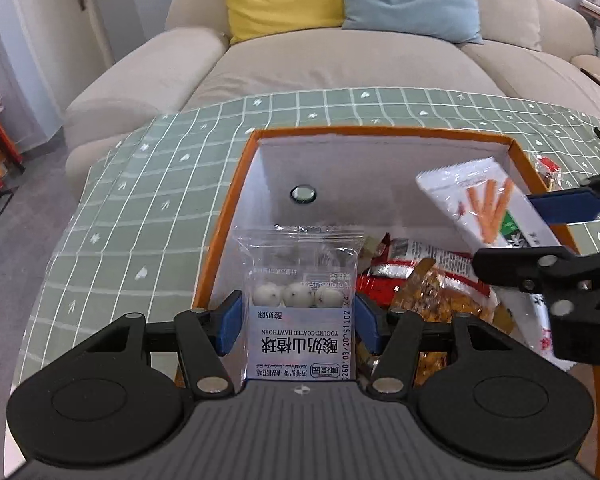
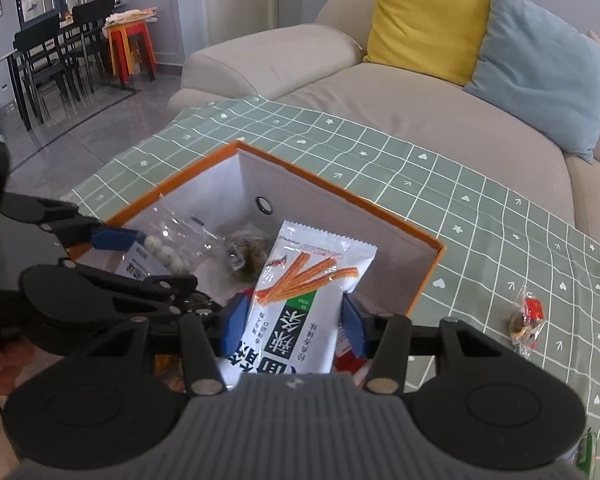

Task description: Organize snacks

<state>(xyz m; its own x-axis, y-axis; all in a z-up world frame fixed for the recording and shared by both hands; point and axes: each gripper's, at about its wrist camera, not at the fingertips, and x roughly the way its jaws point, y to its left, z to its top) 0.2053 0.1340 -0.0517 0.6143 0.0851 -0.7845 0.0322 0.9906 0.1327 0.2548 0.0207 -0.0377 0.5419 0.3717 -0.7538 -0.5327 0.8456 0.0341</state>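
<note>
Snacks go into the orange box [image 1: 220, 216] near the counter's sofa-side edge. Left tool [image 1: 298, 320] clamps a hawthorn-ball bag [image 1: 300, 280], right tool [image 2: 294, 322] a spicy-strip packet [image 2: 300, 280], both poised over the box, likely for dropping in; one candy [image 2: 526, 316] remains on the counter [image 2: 480, 220].

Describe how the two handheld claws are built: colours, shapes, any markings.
Both look identical. The left claw and the right claw each have blue pads on black linkage arms pinned with silver rivets, two round black housings, and a ribbed grey body with a small cross-shaped mark. No sleeve is visible.
</note>
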